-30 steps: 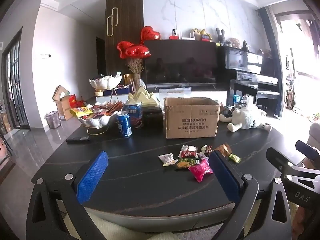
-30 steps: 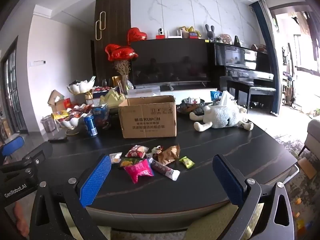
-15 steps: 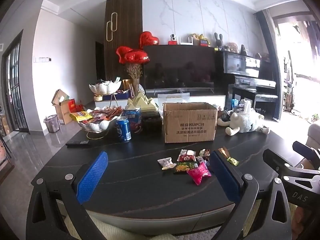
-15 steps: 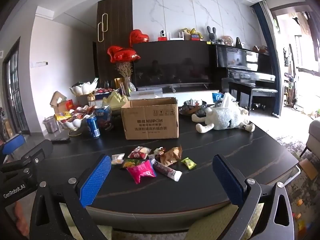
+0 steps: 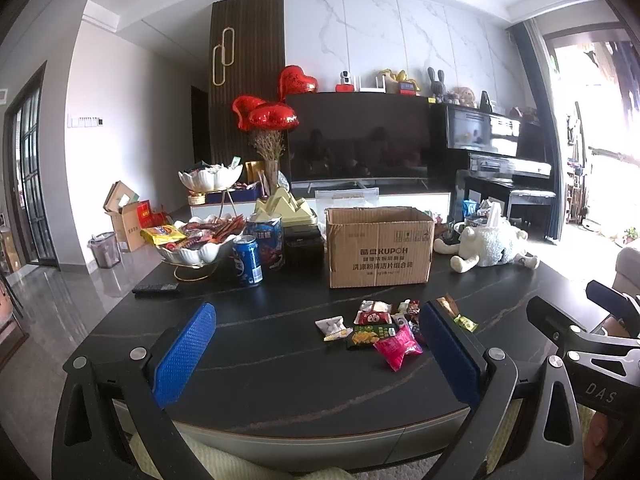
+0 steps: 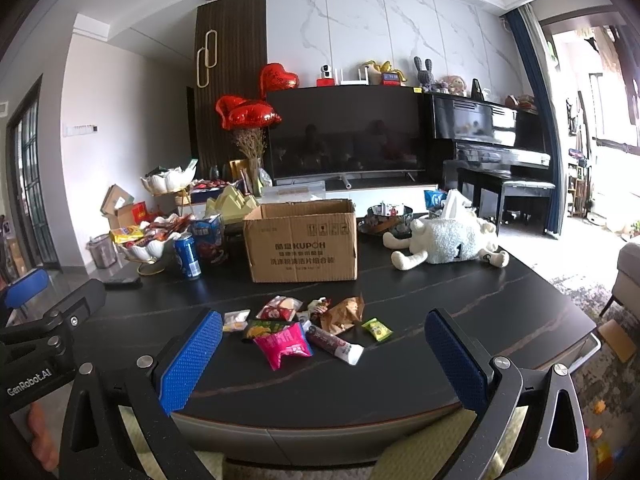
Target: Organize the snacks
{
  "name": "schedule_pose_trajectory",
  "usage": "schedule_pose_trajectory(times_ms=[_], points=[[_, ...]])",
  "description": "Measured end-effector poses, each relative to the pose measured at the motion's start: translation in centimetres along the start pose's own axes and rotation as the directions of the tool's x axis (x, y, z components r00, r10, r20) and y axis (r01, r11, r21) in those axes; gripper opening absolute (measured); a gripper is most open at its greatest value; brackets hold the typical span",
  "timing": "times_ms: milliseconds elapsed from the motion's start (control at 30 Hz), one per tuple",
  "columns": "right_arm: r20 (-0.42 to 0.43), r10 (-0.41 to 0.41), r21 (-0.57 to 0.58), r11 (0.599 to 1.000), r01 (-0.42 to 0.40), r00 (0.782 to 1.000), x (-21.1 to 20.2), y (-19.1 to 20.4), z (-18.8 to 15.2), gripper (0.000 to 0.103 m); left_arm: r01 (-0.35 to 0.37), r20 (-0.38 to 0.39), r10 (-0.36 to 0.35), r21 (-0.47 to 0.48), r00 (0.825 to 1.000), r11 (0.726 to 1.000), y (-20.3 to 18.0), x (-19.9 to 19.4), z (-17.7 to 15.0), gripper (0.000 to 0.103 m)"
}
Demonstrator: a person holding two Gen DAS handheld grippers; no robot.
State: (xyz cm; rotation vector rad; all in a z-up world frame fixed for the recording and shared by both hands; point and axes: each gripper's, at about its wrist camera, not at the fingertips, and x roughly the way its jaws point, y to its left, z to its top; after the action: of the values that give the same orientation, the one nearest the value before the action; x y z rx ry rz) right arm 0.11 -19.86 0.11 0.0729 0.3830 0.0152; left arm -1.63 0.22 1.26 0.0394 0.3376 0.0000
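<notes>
Dark table [image 6: 460, 360] looks a touch closer than a second ago; both grippers, left gripper [image 5: 316, 356] and right gripper [image 6: 324, 360], gape wide and empty, snacks [image 6: 304, 328] untouched before the cardboard box [image 6: 302, 240], so nothing's sorted yet.

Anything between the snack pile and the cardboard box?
No. In the right wrist view, only bare dark table separates the snack pile from the cardboard box; the left wrist view shows the same gap.
</notes>
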Motion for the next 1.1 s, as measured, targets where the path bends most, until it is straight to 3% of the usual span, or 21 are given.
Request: schedule_pose_trajectory(times_ms=[1100], points=[[0.019,-0.009,-0.008,1.0,0.01,1.0,-0.6,0.0,1.2,0.103,0.005,-0.008,-0.005,0.001,1.0,1.0,0.2,-0.3,0.1,0.103]])
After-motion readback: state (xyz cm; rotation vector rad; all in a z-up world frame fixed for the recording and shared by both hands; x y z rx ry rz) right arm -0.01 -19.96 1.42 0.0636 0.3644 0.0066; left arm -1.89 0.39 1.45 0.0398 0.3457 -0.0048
